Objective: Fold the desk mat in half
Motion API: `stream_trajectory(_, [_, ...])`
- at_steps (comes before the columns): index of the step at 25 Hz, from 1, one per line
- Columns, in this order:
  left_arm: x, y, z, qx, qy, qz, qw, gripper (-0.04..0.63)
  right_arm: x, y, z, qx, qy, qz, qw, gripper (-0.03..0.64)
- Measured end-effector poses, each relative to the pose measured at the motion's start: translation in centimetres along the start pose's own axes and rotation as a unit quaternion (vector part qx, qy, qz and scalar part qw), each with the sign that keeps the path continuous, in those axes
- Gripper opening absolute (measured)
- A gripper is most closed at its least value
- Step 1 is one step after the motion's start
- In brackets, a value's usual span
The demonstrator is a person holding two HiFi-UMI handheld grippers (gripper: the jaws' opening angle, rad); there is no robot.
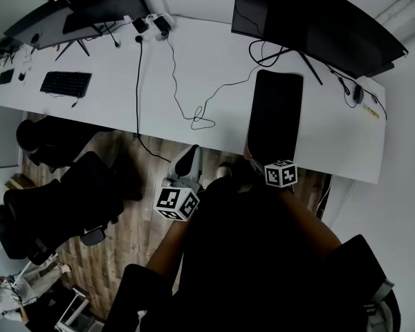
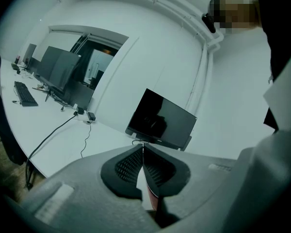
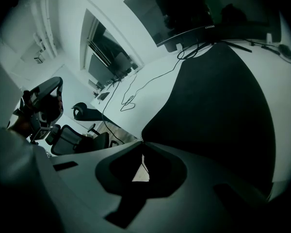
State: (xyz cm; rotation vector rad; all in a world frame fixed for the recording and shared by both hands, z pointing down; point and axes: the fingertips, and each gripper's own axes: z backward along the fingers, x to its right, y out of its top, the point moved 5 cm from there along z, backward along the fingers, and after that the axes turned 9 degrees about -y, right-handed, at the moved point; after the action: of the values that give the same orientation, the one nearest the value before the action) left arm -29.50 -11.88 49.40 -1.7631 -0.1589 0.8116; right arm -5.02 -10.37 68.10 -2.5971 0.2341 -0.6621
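Note:
The black desk mat [image 1: 275, 113] lies flat on the white desk [image 1: 194, 68], in front of the right-hand monitor [image 1: 311, 19]. My right gripper [image 1: 254, 159] is at the mat's near left corner, by the desk's front edge. In the right gripper view its jaws [image 3: 142, 141] are shut, and the corner of the mat [image 3: 218, 110] meets their tips. My left gripper [image 1: 191, 156] hangs over the floor just off the desk's front edge, left of the mat. It is shut [image 2: 143, 147] on nothing and points up towards the monitor [image 2: 160, 120].
A black cable [image 1: 200, 113] loops over the desk just left of the mat. A mouse [image 1: 357, 93] lies to the mat's right. A keyboard [image 1: 66, 83] and a second monitor [image 1: 90, 9] are far left. Office chairs [image 1: 62, 192] stand on the wooden floor.

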Motion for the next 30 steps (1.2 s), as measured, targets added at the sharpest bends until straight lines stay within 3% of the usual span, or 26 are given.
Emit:
stream_trajectory(20, [0.7,0.9,1.9,0.017,0.029,-0.013,0.9994,0.023,0.6,-1.3,-2.8,-0.037,-0.010,0.052,0.998,0.017])
stream_trajectory(23, [0.8,0.8,2.1,0.018,0.035,-0.012,0.9992,0.023,0.2,-1.1,-3.0,-0.032,-0.002,0.054,0.998,0.021])
stream_trajectory(26, [0.9,0.7,2.2,0.016,0.041,-0.014,0.9989,0.023,0.1,-1.1,-2.9,-0.026,0.000,0.056,0.998,0.074])
stream_trajectory(30, [0.9,0.3,2.3,0.015,0.042,-0.014,0.9989,0.023,0.4,-0.4,-1.9,0.011,-0.012,0.059,0.998,0.090])
